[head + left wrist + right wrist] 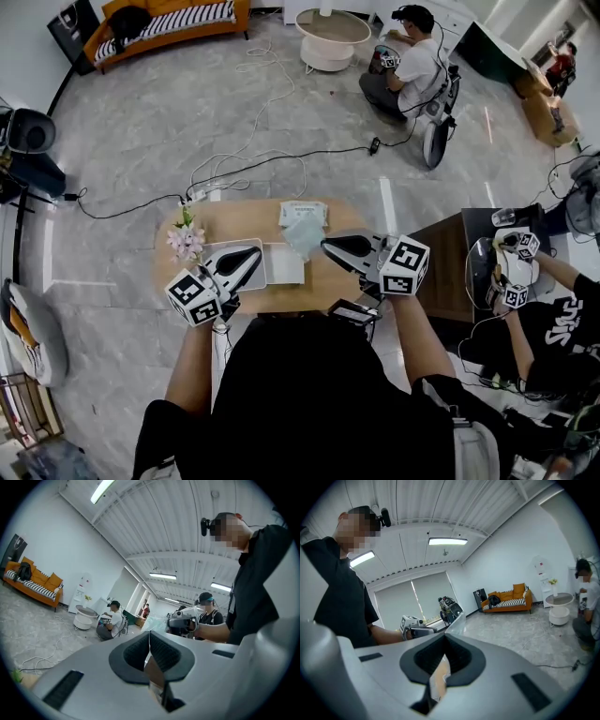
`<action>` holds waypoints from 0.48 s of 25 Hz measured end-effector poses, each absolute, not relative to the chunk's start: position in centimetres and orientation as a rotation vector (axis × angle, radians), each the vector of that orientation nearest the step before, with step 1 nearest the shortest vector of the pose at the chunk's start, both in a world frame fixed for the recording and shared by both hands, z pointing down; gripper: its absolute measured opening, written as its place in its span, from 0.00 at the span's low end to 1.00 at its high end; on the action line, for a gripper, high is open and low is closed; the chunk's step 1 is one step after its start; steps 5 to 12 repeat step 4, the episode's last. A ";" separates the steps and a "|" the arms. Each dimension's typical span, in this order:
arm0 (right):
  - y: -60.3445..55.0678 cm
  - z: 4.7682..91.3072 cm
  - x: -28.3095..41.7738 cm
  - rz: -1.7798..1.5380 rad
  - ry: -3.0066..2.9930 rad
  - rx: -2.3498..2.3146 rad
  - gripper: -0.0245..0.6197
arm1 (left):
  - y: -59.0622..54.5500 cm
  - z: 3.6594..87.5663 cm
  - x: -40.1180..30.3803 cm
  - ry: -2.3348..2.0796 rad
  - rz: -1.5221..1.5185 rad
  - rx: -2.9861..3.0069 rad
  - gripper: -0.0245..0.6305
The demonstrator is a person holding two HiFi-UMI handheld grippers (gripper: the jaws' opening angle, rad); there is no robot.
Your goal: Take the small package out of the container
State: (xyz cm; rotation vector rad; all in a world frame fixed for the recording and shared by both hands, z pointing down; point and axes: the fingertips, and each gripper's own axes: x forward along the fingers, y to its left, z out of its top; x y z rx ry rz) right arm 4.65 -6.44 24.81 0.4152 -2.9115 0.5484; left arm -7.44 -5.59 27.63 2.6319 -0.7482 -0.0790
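Note:
My right gripper (pixel 328 246) (pixel 446 639) is shut on the edge of a small translucent plastic package (pixel 302 234) (pixel 457 620), which it holds above the wooden table (pixel 234 220). The film sticks up past the jaw tips. A white open container (pixel 272 267) lies on the table between the two grippers. My left gripper (pixel 251 255) (pixel 149 639) hovers over the container's left part, shut and holding nothing. Both grippers tilt upward. The left gripper view also shows the right gripper (pixel 180 618) carrying the package (pixel 157 623).
Pink flowers (pixel 186 239) stand at the table's left end. A printed white sheet (pixel 303 211) lies at the far edge. A dark side table (pixel 450 253) and a seated person (pixel 553 319) are at the right. Cables (pixel 253 164) run over the floor beyond.

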 end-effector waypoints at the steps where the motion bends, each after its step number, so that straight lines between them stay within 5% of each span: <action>1: -6.4 24.9 4.5 0.548 -2.911 0.414 0.05 | -5.5 27.7 -7.6 -0.748 -0.080 2.631 0.06; 12: -6.0 25.2 4.1 0.548 -2.910 0.413 0.05 | -5.3 28.0 -8.0 -0.746 -0.083 2.639 0.06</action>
